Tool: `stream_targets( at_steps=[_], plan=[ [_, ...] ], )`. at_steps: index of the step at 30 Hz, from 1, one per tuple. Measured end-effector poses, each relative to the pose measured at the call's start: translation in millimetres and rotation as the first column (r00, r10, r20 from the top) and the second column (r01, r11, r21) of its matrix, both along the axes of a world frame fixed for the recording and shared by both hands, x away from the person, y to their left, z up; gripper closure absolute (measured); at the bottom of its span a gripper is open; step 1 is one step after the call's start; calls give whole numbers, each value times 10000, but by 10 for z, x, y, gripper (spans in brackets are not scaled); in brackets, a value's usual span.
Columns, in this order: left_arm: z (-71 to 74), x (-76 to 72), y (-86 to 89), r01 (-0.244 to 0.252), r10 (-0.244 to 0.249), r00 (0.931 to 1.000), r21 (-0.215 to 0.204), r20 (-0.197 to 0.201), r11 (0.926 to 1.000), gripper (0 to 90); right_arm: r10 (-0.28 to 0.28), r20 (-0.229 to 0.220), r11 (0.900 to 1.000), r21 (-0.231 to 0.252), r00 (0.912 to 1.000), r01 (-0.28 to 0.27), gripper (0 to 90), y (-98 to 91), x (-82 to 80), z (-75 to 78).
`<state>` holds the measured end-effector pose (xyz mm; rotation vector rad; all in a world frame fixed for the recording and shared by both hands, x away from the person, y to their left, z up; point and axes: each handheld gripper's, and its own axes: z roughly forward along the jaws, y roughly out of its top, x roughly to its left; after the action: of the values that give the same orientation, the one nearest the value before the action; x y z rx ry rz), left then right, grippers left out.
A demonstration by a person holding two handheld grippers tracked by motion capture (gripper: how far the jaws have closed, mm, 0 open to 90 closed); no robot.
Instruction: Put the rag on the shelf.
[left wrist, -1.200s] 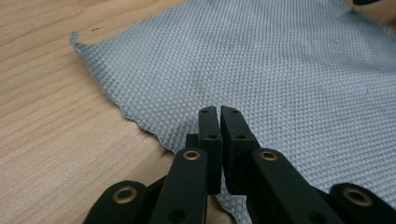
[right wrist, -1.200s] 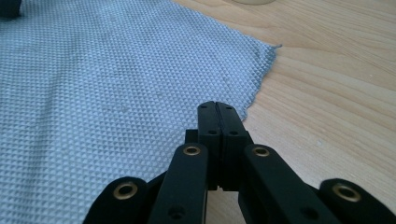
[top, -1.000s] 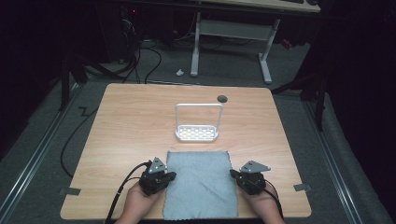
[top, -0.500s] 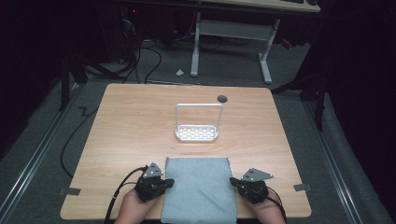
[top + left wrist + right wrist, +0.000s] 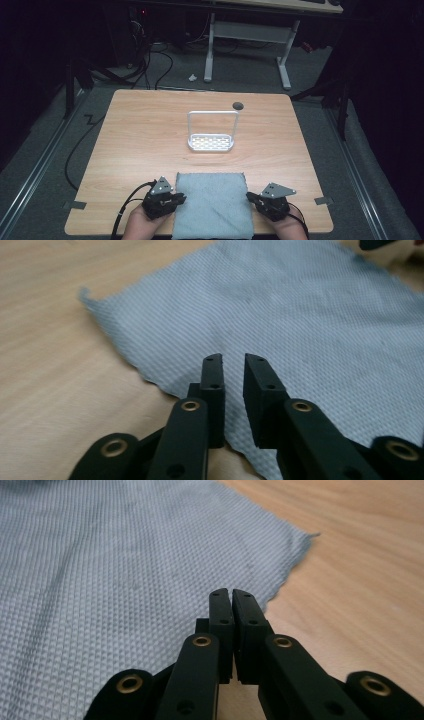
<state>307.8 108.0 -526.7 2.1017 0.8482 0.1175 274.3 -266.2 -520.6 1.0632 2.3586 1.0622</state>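
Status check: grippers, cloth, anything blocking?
Left gripper jaws just opening, narrow gap over cloth edge. Right gripper shut, at opposite edge. Cloth flat on table. White rack well clear.

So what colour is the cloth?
The cloth is grey-blue with a tiny waffle weave, clearest in the right gripper view.

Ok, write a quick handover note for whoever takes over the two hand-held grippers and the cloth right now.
Left hand-held gripper: at the left edge of the blue-grey cloth; jaws have just been opening, a narrow gap, nothing clamped between them.
Right hand-held gripper: at the cloth's right edge, jaws almost closed; whether they pinch the edge is not clear.
Cloth: lies flat and spread at the near edge of the wooden table.
White wire rack: stands behind the cloth, mid-table, untouched.
Done: the cloth is laid out.
Left: probably regrip both side edges for whatever handling comes next.
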Motion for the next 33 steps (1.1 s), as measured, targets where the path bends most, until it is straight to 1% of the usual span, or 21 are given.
stream_targets(
  at_steps=[2,3,4,5,8,9,11,14,16,18,19,20,21,22,23,25,27,29,30,31,33],
  plan=[
    [19,18,38,-543,551,9981,-268,274,9982,753,-56,26,10000,39,10000,56,862,-19,5,2],
    [28,47,73,-723,732,9959,-195,529,9972,742,-125,26,9999,28,9999,125,854,-36,10,-2],
    [31,68,98,-994,1007,9929,-242,632,9948,731,-200,0,9998,11,9998,200,850,-53,16,-8],
    [29,98,121,-1202,1219,9904,-301,648,9923,721,-254,-13,9997,40,9997,254,844,-68,24,-17],
    [0,191,152,-1807,1816,9811,-195,674,9833,682,-449,-52,9989,114,9990,449,828,-105,48,-28],
    [-11,222,148,-1911,1921,9796,-216,590,9813,671,-447,-10,9989,110,9990,447,823,-113,54,-29],
    [-27,268,114,-2117,2119,9745,-118,741,9773,655,-464,26,9988,148,9989,463,814,-116,54,-21],
    [-55,323,60,-2320,2312,9711,63,592,9727,641,-354,168,9991,256,9992,349,800,-112,36,3],
    [-63,331,33,-2261,2244,9722,173,675,9740,633,-173,304,9995,286,9994,165,789,-113,12,20],
    [-69,355,35,-2347,2335,9710,184,513,9719,629,-58,421,9996,288,9991,46,781,-133,-6,32],
    [-66,370,47,-2409,2408,9696,-24,438,9705,629,-139,414,9992,369,9990,124,781,-155,3,31],
    [-59,382,61,-2470,2479,9680,-269,388,9686,629,-467,192,9967,679,9987,453,781,-202,54,13],
    [-50,393,69,-2493,2512,9672,-486,378,9672,629,-467,192,9967,679,9987,453,781,-202,54,13],
    [-43,406,72,-2519,2543,9664,-593,372,9659,629,-652,43,9947,797,9979,647,781,-215,80,2],
    [-41,419,65,-2608,2631,9641,-570,365,9637,629,-751,29,9938,829,9972,746,780,-227,99,-2],
    [-59,450,52,-2669,2681,9629,-388,307,9629,627,-941,56,9921,842,9956,933,780,-233,103,10],
    [-72,478,33,-2621,2624,9649,-210,107,9648,627,-1062,128,9913,798,9943,1048,779,-239,92,18],
    [-70,482,18,-2541,2546,9668,-225,210,9669,627,-1180,89,9904,734,9930,1171,777,-243,86,16],
    [-73,488,7,-2524,2529,9674,-266,156,9673,628,-1271,76,9893,735,9919,1262,777,-246,89,12],
    [-73,494,-1,-2507,2510,9679,-171,147,9679,631,-1321,78,9884,762,9912,1312,775,-252,100,8],
    [-76,496,-15,-2576,2579,9660,-142,194,9661,636,-1413,47,9868,806,9900,1404,773,-266,109,-2]
  ],
)
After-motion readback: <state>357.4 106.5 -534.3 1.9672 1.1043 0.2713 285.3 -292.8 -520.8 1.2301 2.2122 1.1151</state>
